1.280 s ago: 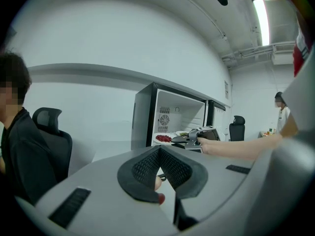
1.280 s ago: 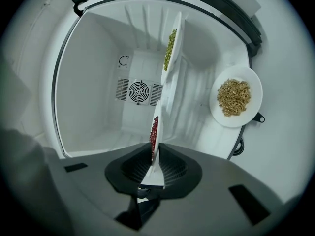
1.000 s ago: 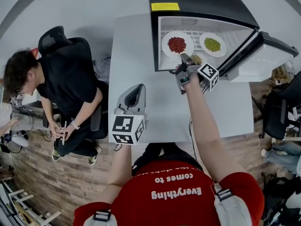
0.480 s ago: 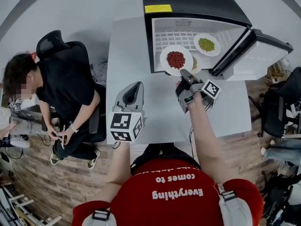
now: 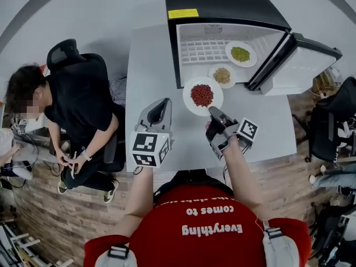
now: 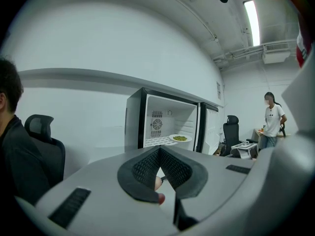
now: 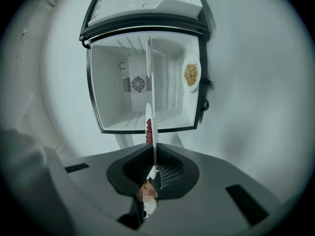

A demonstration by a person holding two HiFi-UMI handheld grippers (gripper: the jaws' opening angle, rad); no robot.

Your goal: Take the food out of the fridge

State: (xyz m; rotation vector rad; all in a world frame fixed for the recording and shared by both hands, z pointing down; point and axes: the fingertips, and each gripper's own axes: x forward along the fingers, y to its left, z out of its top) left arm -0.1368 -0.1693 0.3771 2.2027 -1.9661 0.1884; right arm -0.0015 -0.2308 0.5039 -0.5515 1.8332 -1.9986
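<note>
Our right tool (image 5: 214, 112) is clamped on the near rim of the plate of red beans (image 5: 202, 95), held over the white worktop (image 5: 153, 60) just in front of the open fridge (image 5: 222, 4). Inside, a plate of green food (image 5: 240, 54) sits on the shelf and a plate of tan food (image 5: 222, 75) lies below it, near the opening. Our left tool (image 5: 160, 105) hangs over the worktop's near left, its jaws together on nothing.

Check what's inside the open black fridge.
A white plate of green food on the white wire shelf; a white plate of tan food below it. Plates cover what's beneath them.
</note>
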